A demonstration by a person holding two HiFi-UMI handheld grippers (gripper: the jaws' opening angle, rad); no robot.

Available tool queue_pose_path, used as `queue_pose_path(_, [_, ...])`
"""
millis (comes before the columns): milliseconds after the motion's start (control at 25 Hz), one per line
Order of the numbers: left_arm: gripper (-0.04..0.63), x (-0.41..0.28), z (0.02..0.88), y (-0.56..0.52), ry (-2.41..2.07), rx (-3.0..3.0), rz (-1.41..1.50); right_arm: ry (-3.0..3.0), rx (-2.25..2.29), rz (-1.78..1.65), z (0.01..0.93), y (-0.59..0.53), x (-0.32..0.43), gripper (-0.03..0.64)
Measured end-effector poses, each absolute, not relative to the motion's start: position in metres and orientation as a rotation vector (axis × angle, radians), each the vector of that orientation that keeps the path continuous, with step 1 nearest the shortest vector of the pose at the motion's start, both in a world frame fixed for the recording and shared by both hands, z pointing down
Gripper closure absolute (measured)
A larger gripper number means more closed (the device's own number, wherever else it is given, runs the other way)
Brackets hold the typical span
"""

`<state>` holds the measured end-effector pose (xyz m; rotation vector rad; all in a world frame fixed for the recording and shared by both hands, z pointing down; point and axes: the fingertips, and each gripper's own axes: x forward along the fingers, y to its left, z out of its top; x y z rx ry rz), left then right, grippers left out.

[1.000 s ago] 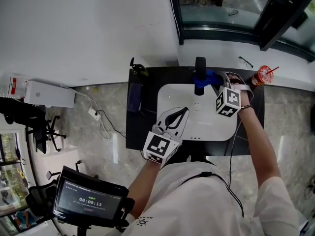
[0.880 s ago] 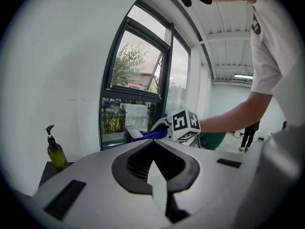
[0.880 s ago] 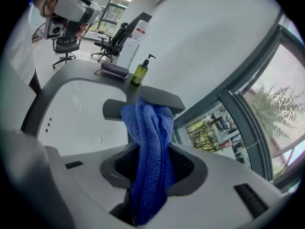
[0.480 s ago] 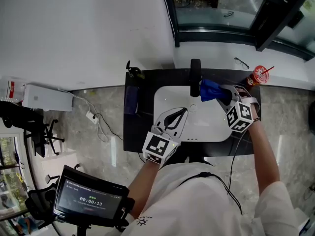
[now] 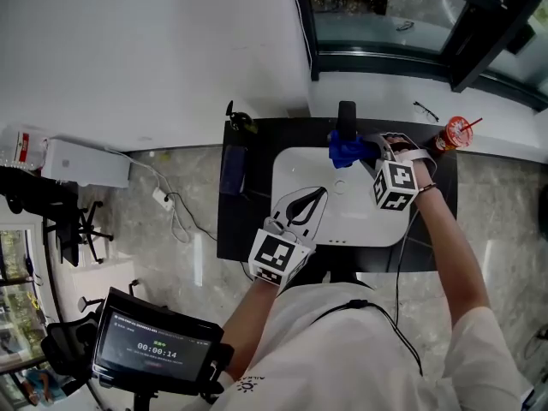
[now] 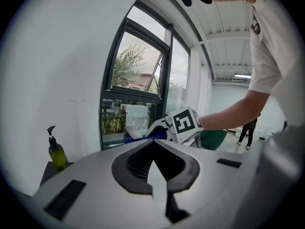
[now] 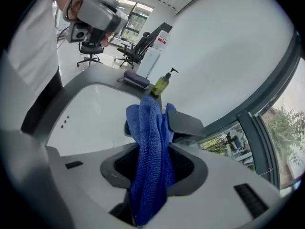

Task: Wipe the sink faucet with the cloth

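We count one black counter (image 5: 248, 229), one white oval sink basin (image 5: 342, 221), two grippers, one black sink faucet (image 5: 347, 114), one blue microfibre cloth (image 5: 347, 150) and one olive-green pump bottle (image 7: 161, 86). The bottle's colour reads only in the gripper views. The right gripper (image 5: 364, 151) clamps the cloth, bunched against the faucet's spout; the left gripper (image 5: 322, 192), jaws together and empty, hovers over the basin, well apart from the cloth

black screen (image 5: 154, 349), timer reading 00:00:14

surface: black counter (image 5: 240, 238) | set in it: white sink (image 5: 360, 221) | on it: soap bottle (image 5: 240, 122), folded dark cloth (image 5: 234, 168)
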<state>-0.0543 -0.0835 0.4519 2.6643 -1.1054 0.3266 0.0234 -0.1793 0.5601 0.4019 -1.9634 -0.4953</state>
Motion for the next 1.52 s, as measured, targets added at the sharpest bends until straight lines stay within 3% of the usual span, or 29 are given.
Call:
queue_pose_path(520, [0.601, -0.055, 0.444, -0.086, -1.116, 2.649, 0.333, -1.924, 0.627, -0.357, 0.551, -0.194, 0.094, 0.469])
queue_pose_path(840, [0.601, -0.047, 0.442, -0.084, -1.081, 2.673, 0.307, -2.06, 0.449, -0.428, 0.537, -0.131, 0.051, 0.469])
queue_pose_path(1080, [0.601, -0.05, 0.441, -0.087, -1.1, 2.675, 0.32, -1.996, 0.352, -0.481, 0.557, -0.143, 0.023, 0.469])
queue_pose_path(1520, [0.601, -0.053, 0.441, -0.09, -1.116, 2.669, 0.346, -1.933, 0.591, -0.407, 0.555, -0.205, 0.062, 0.469])
